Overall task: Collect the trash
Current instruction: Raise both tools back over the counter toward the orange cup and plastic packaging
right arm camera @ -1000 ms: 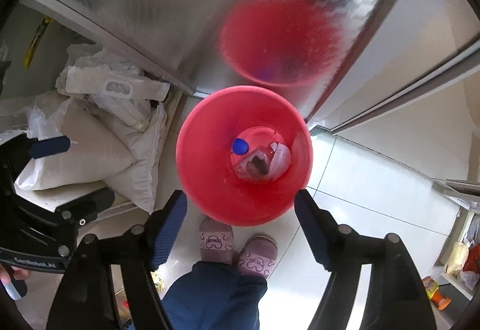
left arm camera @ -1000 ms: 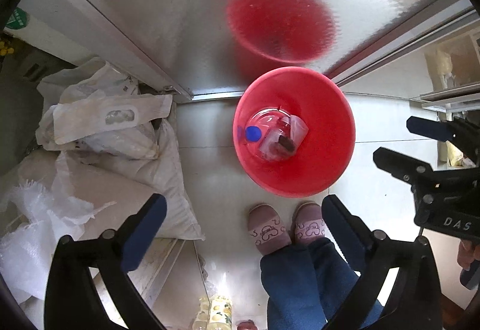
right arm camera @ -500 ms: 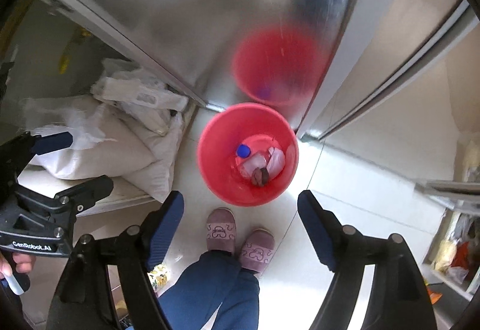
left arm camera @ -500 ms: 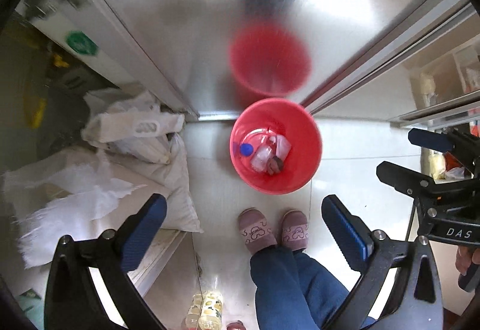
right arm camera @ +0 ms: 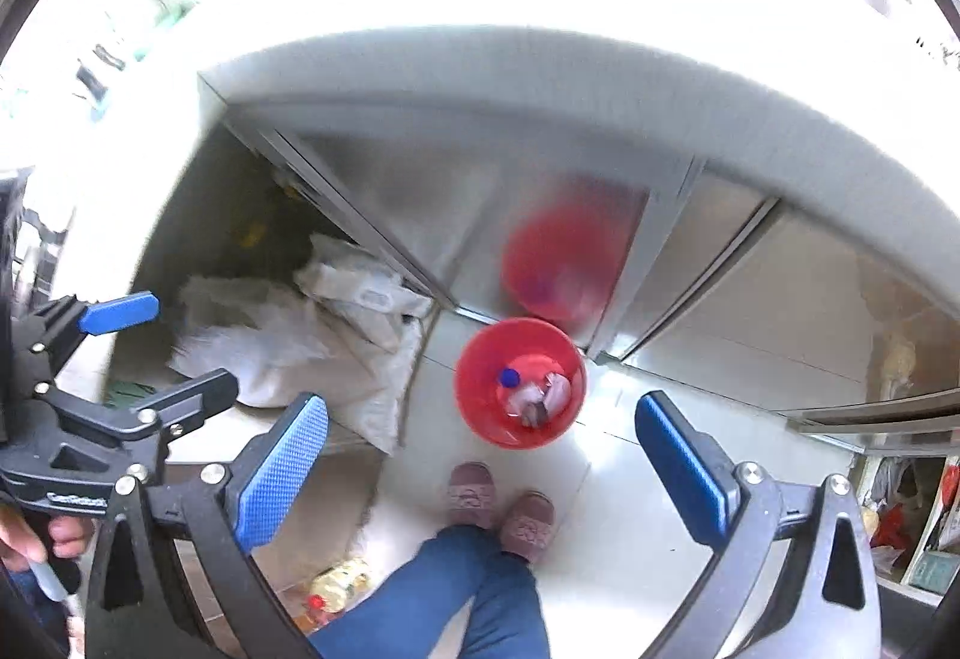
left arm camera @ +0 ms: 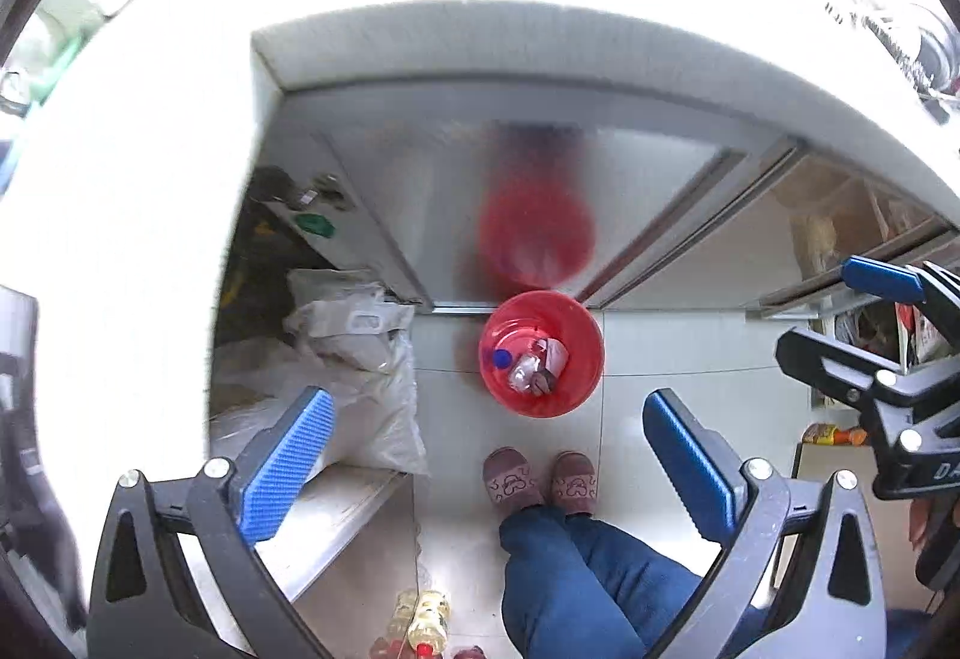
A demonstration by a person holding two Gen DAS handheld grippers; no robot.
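Since the earlier frame both views have climbed: the red bucket now looks small and far below, and a white tabletop edge has come into sight, so the drop seems done and more trash is probably sought up there. In the left wrist view, the left gripper stands wide apart, holding nothing. The bucket sits on the floor by the person's slippers, holding a blue-capped bottle and wrappers. In the right wrist view, the right gripper is opening, nothing between its fingers; the bucket holds the same trash.
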